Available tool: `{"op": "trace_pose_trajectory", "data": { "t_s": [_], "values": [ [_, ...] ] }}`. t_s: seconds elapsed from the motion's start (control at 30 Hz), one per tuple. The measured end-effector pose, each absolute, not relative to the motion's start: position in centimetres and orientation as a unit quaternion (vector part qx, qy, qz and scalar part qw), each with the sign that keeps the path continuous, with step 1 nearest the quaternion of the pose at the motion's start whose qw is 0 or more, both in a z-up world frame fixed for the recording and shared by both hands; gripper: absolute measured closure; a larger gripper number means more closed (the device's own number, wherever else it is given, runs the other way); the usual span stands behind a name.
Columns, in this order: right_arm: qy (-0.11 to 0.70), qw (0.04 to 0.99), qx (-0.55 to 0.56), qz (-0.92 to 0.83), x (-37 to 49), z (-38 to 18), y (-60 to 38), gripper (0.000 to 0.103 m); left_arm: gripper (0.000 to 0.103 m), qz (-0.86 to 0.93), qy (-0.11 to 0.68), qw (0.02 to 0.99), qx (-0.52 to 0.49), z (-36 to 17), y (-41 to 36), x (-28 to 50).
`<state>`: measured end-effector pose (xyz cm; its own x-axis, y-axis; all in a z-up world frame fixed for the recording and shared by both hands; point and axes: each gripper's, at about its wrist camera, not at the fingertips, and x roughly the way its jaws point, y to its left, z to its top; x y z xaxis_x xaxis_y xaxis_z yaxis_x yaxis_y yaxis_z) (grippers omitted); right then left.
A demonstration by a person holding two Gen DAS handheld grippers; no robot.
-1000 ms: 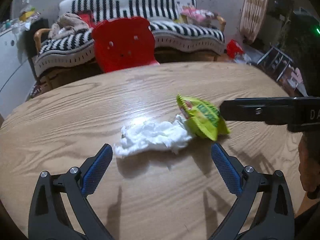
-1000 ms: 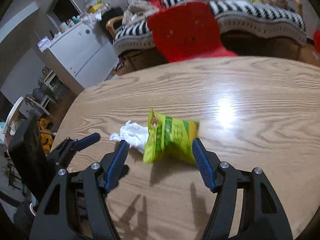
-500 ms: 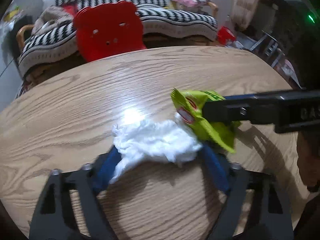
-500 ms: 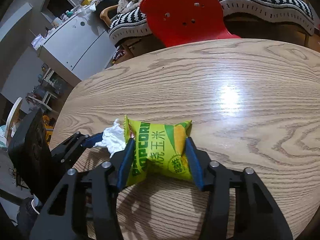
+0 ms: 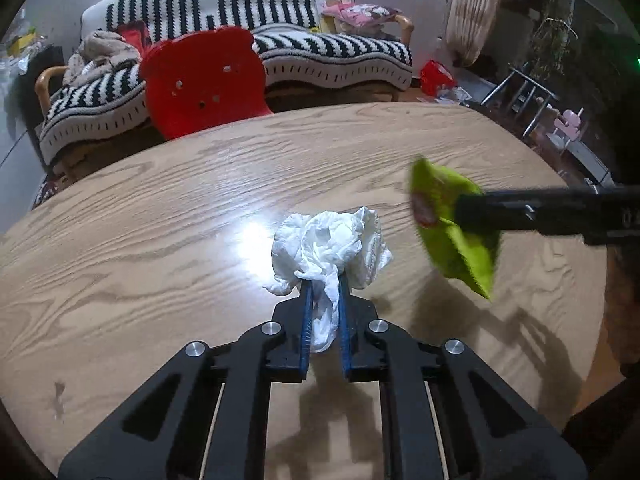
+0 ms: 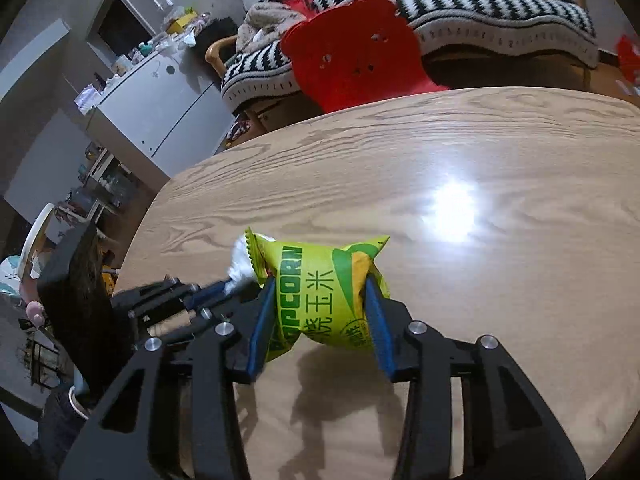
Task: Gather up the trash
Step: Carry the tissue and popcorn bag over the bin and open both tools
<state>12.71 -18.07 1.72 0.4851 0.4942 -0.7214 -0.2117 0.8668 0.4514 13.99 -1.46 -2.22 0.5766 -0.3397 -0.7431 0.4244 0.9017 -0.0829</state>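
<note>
Left wrist view: nearest the camera, the black left gripper [image 5: 323, 284] has its blue-padded fingers [image 5: 305, 320] drawn almost together, pinching a crumpled white tissue [image 5: 332, 244]. A tail of it hangs down between the pads, and the bulk billows out past the tips, above the wooden table [image 5: 160, 216]. Whether it brushes the table cannot be told. To the right, a yellow-green bag [image 5: 452, 232] hangs tilted and blurred, gripped from the side by the black arm of the right gripper.

Right wrist view: the right gripper [image 6: 320, 300] is partly closed, its pads pressed into both sides of the bag [image 6: 320, 292], which is printed POPCORN and bulges between them. The bag casts a shadow on the table [image 6: 480, 140] below, so it looks lifted clear. The tissue [image 6: 240, 266] peeks out just behind the bag's left edge.

Both pieces look very light and soft. The tissue is limp and would probably tear or slip if only a thin strand were pinched, so a hold on the thick middle seems safest. The bag is slick, crinkly film that may slide, and a squeeze across its puffed middle, as here, seems sound.

Farther off, a red chair [image 5: 204, 80] stands at the table's far edge, with a striped sofa [image 5: 248, 20] behind it. No bin is visible.
</note>
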Motion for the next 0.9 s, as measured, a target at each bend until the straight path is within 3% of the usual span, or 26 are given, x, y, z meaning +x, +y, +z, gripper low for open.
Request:
{"op": "trace_pose_trajectory", "data": {
  "t_s": [0.43, 0.9],
  "values": [
    [0.406, 0.904, 0.107, 0.079, -3.3, 3.8, -30.2, 0.059, 0.092, -0.207, 0.367, 0.904, 0.066, 2.0, -10.7, 3.2],
    [0.382, 0.902, 0.170, -0.107, -17.3, 1.1, -49.2, 0.059, 0.092, -0.410, 0.361, 0.832, 0.099, -1.1, -30.3, -6.2]
  ]
}}
